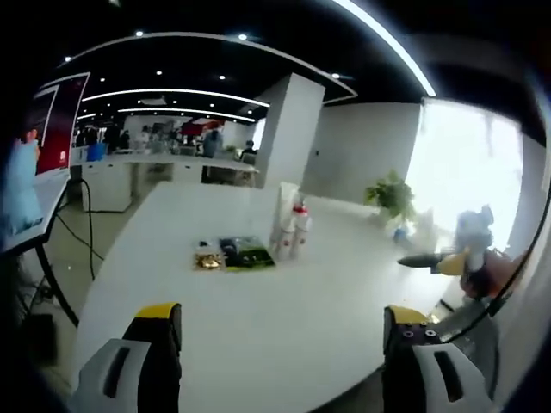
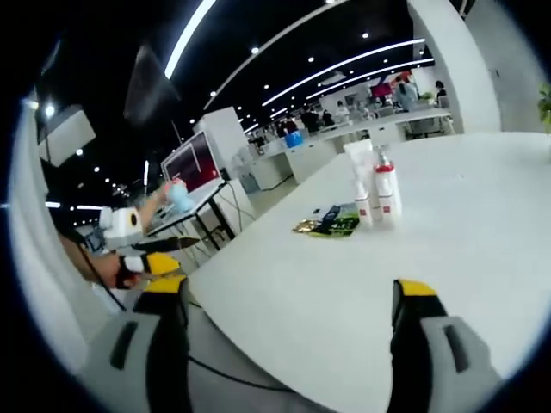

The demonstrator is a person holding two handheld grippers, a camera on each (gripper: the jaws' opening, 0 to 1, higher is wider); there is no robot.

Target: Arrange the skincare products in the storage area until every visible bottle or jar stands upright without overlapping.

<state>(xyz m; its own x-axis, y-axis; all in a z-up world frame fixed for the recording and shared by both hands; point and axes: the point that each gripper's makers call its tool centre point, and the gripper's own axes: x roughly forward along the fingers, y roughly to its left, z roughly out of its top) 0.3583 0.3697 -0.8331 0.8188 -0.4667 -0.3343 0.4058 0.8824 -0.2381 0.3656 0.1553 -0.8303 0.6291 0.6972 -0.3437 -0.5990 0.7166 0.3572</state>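
White table is stretching through an open office, bottles standing upright together near its middle, flat packets lying just beside them. Left gripper and right gripper are hovering open, holding nothing.

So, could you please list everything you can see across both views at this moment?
Table: one, white, under everything.
Bottles: about three, white with red, upright and close together mid-table.
Flat packets: a few, gold, dark and green, lying beside the bottles.
Screen: one, red display, on a stand off the table.
Potted plant: one, green, near the window.
Left gripper: jaws open, yellow-tipped, over the table's near edge.
Right gripper: jaws open, yellow-tipped, over the near edge.
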